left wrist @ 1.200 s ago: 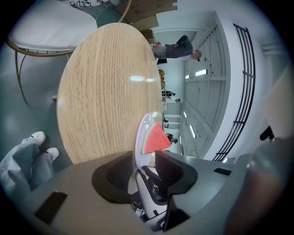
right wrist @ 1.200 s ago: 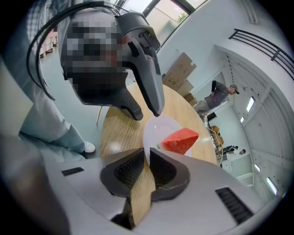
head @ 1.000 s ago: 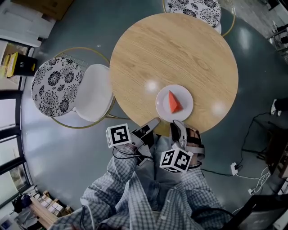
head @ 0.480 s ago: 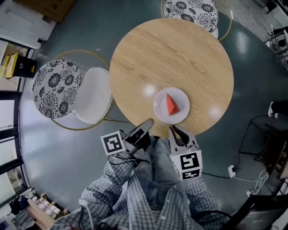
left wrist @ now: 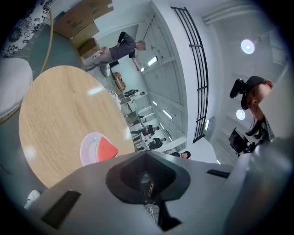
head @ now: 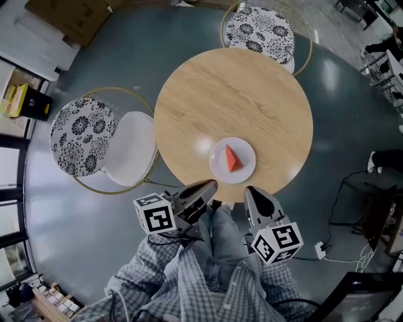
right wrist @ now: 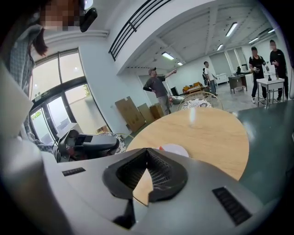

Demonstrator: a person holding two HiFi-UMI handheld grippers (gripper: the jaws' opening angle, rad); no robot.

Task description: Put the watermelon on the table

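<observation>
Table (head: pixel 233 94): round, pale wood grain, standing on a glossy grey-green floor (head: pixel 340 94).
Seating: one floral chair (head: pixel 260 28) at the table's 12 o'clock; a second chair (head: pixel 104 138), with floral back and white seat, at its 9 o'clock.
Storage: cardboard boxes (head: pixel 63 16) at the head view's 11 o'clock.
Container: white plate (head: pixel 217 165) on the table near its 6 o'clock edge, holding one red watermelon wedge (head: pixel 233 159) about its centre.
Tools: left gripper (head: pixel 211 184) at the plate's 7 o'clock and right gripper (head: pixel 250 190) at its 5 o'clock. Both are off the plate, at the table's rim, with jaws pressed together and nothing between them.
</observation>
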